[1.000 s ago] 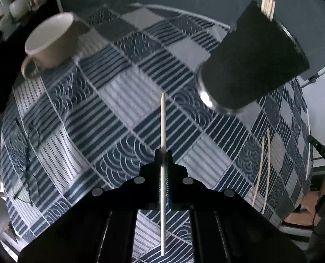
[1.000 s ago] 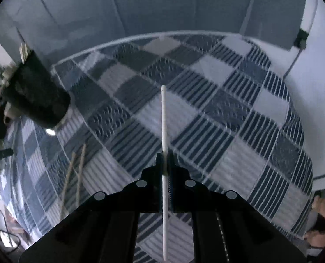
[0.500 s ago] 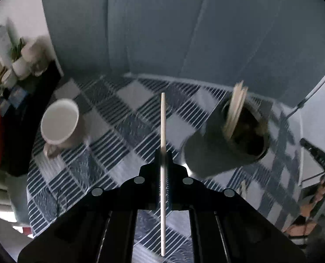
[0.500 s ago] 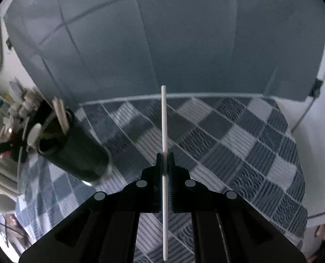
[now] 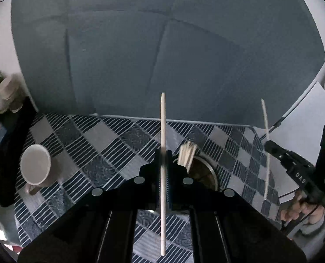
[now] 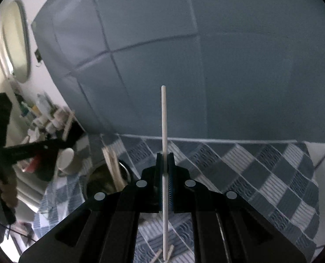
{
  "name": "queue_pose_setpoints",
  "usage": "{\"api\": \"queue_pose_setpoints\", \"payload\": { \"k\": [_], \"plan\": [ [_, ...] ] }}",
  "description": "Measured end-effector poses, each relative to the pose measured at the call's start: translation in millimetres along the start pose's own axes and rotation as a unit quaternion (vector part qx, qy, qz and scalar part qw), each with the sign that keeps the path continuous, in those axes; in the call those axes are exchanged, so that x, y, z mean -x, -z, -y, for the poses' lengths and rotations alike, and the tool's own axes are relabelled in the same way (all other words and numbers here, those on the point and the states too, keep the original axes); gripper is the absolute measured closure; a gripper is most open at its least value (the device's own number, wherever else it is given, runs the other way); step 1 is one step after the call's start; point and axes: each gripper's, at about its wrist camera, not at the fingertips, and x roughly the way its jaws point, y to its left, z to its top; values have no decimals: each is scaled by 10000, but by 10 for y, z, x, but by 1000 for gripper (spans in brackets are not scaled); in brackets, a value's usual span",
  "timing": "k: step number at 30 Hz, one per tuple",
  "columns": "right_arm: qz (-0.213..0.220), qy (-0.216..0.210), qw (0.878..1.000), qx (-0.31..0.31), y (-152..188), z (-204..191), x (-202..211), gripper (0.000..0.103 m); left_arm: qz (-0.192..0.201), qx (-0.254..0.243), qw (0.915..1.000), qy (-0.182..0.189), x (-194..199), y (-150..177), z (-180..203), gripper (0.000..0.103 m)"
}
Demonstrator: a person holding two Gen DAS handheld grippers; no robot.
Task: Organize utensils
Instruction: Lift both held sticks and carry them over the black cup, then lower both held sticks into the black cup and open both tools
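My left gripper (image 5: 163, 153) is shut on a pale chopstick (image 5: 163, 118) that stands upright between the fingers. Just below and right of it is the dark holder cup (image 5: 207, 175) with several chopsticks (image 5: 186, 155) in it. My right gripper (image 6: 164, 155) is shut on a white chopstick (image 6: 163, 114), also upright. The holder cup (image 6: 103, 182) with its chopsticks (image 6: 113, 164) lies low to its left. In the left wrist view the right gripper (image 5: 294, 166) with its chopstick (image 5: 265, 131) shows at the right edge.
A white mug (image 5: 36, 166) stands at the left of the checked tablecloth (image 5: 110, 149). Two loose chopsticks (image 6: 162, 254) lie on the cloth under the right gripper. A blue padded wall (image 5: 162, 54) backs the table. Shelves with bottles (image 6: 46, 118) are at left.
Both grippers have risen and tilted up from looking down at the cloth. The holder cup has slid from the upper side to just below each gripper's tips. Both still hold their chopsticks.
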Motion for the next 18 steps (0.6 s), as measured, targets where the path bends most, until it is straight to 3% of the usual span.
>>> {"api": "queue_pose_setpoints", "payload": {
  "k": [10,18],
  "plan": [
    [381,-729,9965,144,-264,-376,-214,98,421,178,9984,338,-72,-182,129,98],
    [364,-1116,9930,97,-248,-499,-475,98,1005,345,9935,408,-96,-231,195,98]
  ]
}}
